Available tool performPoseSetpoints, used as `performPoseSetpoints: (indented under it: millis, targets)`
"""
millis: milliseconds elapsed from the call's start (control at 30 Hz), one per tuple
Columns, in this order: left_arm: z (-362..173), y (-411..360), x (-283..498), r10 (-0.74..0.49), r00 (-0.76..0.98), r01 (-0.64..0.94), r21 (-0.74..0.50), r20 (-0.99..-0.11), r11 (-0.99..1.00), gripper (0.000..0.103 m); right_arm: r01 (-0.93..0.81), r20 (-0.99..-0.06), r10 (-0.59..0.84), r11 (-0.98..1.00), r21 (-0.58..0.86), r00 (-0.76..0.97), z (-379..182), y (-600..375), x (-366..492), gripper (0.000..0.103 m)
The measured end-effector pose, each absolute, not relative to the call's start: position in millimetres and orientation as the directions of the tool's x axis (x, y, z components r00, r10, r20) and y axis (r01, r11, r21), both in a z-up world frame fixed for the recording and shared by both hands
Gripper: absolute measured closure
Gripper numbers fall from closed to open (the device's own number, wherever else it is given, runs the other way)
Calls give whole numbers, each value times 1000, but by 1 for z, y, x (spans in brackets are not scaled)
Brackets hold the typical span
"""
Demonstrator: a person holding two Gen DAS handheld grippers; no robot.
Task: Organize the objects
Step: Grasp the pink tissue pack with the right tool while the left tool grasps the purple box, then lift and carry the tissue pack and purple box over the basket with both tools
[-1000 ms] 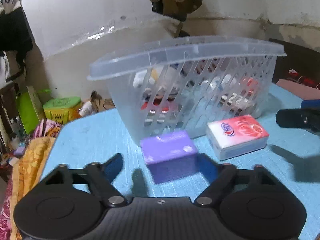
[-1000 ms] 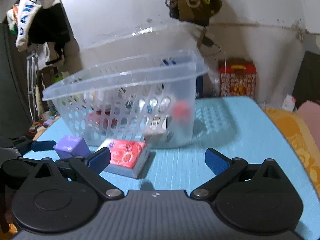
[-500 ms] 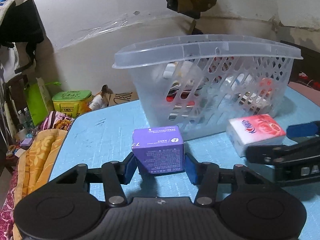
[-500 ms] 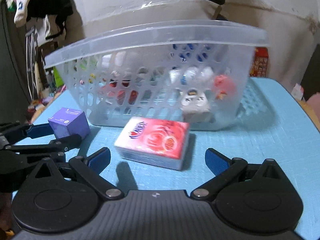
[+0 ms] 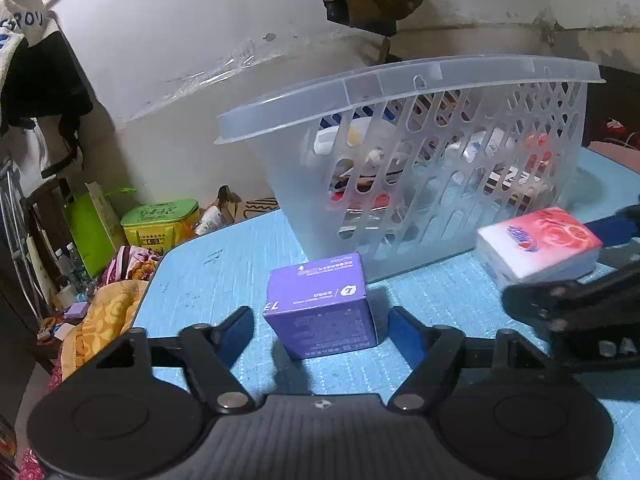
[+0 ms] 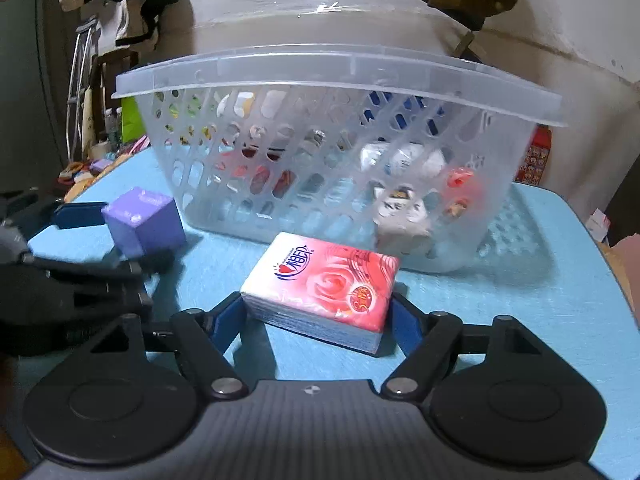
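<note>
A purple box (image 5: 322,310) stands on the blue table between the fingers of my left gripper (image 5: 322,332); there are gaps on both sides, so the gripper is open around it. It also shows in the right wrist view (image 6: 144,226). A red and white tissue pack (image 6: 320,288) lies flat in front of the basket, and my right gripper (image 6: 318,320) has closed in on its two ends. The pack shows at the right in the left wrist view (image 5: 538,242). The clear plastic basket (image 5: 400,80) holds several items behind both objects.
The blue table (image 5: 208,276) ends at its left edge, with an orange cloth (image 5: 104,316), a green tin (image 5: 160,226) and bags below. The basket (image 6: 320,64) fills the back of the table. A red box (image 6: 534,156) stands at the far right.
My left gripper opened slightly from the purple box, which now stands free between its fingers. My right gripper moved forward and closed around the tissue pack.
</note>
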State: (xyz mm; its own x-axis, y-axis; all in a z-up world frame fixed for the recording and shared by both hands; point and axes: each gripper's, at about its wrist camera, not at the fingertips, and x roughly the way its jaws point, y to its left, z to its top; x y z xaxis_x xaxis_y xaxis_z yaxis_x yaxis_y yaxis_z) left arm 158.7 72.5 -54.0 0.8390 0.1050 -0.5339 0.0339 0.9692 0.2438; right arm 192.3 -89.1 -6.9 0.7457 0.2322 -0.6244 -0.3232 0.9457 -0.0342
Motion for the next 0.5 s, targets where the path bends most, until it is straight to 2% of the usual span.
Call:
performPoseSetpoints:
  millis: [200,500]
  targets:
    - [-45,63,142,79,856,53,238,-511,970,43,-333,-626,233,942,-46,744,-5,-117,181,25]
    - [-41,32,121,5,847,143,236,-532,961,43,-359,-634,245,932,-55,733,-5,-132,173,25]
